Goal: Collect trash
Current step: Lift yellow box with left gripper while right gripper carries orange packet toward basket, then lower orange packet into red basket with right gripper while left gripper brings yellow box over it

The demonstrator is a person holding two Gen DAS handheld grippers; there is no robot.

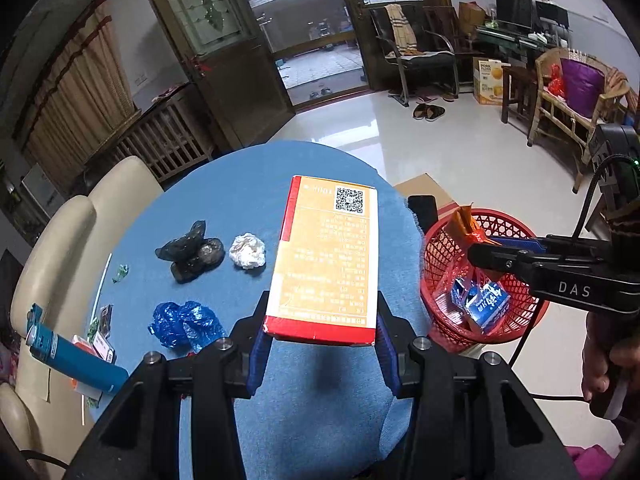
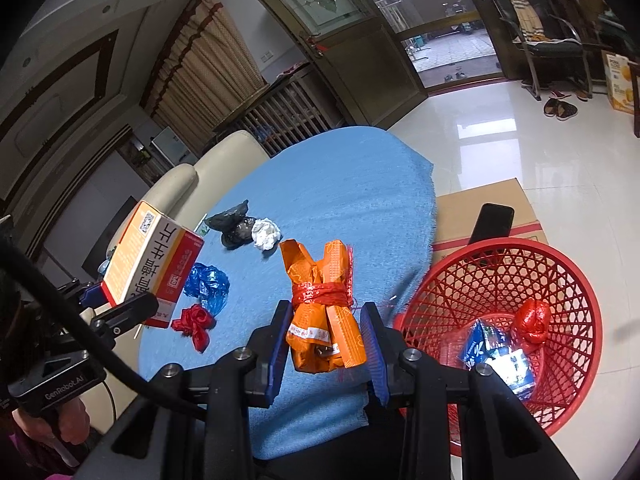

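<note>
Left wrist view: left gripper (image 1: 320,330) clenched on the orange box (image 1: 326,258), lifted off the blue table (image 1: 224,208). Red basket (image 1: 478,280) at 3 o'clock, likely its destination. Black bag (image 1: 192,254), white wad (image 1: 248,250), blue wrapper (image 1: 184,324) left at 9 to 10 o'clock.

Right wrist view: right gripper (image 2: 325,340) grasping the orange bundle (image 2: 326,312), upright, beside the basket at 4 o'clock. Looks ready to drop.
</note>
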